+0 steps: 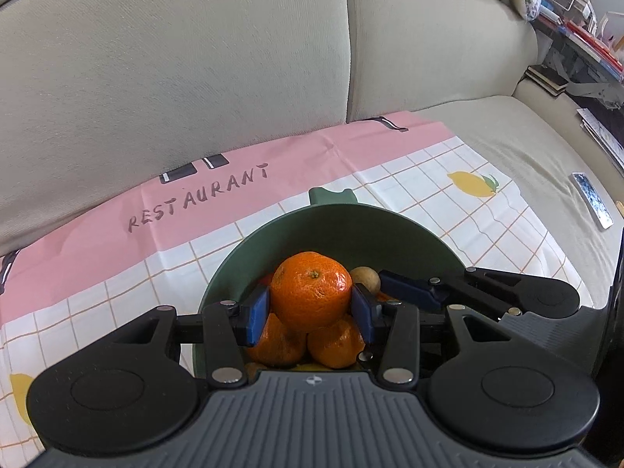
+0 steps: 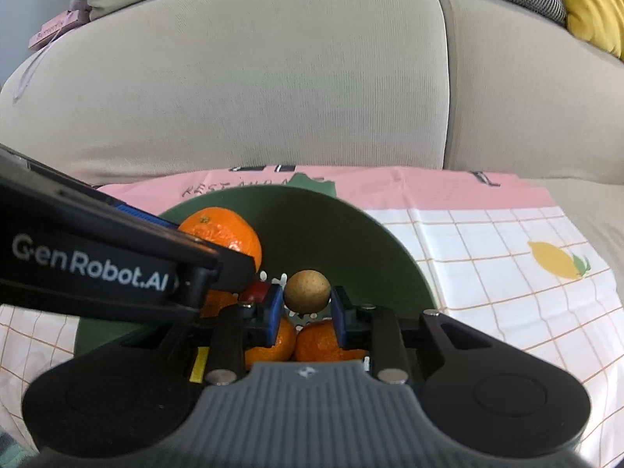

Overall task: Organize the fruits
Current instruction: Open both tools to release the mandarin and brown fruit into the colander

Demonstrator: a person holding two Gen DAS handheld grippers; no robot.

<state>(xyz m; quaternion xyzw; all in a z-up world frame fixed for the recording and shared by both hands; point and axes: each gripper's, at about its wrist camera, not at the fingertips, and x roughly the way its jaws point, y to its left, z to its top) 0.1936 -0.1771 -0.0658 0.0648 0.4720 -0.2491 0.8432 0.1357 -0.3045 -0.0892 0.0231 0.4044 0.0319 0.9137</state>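
Observation:
A green bowl (image 1: 331, 230) on a pink and white checked cloth holds several fruits. My left gripper (image 1: 311, 310) is shut on an orange tangerine (image 1: 311, 290) and holds it above two other tangerines (image 1: 335, 345) in the bowl. My right gripper (image 2: 306, 308) is shut on a small round tan fruit (image 2: 307, 290), a longan, above the bowl (image 2: 351, 234). The right gripper's blue finger (image 1: 409, 290) shows in the left wrist view beside the longan (image 1: 366, 279). The left gripper's arm and its tangerine (image 2: 222, 232) show at left in the right wrist view. A small red fruit (image 2: 255, 291) lies under it.
The cloth (image 1: 117, 265) lies on a beige sofa seat, with the sofa back (image 1: 175, 58) close behind the bowl. A phone-like object (image 1: 592, 199) lies on the seat at right. A yellow cushion (image 2: 592, 4) sits at the top right.

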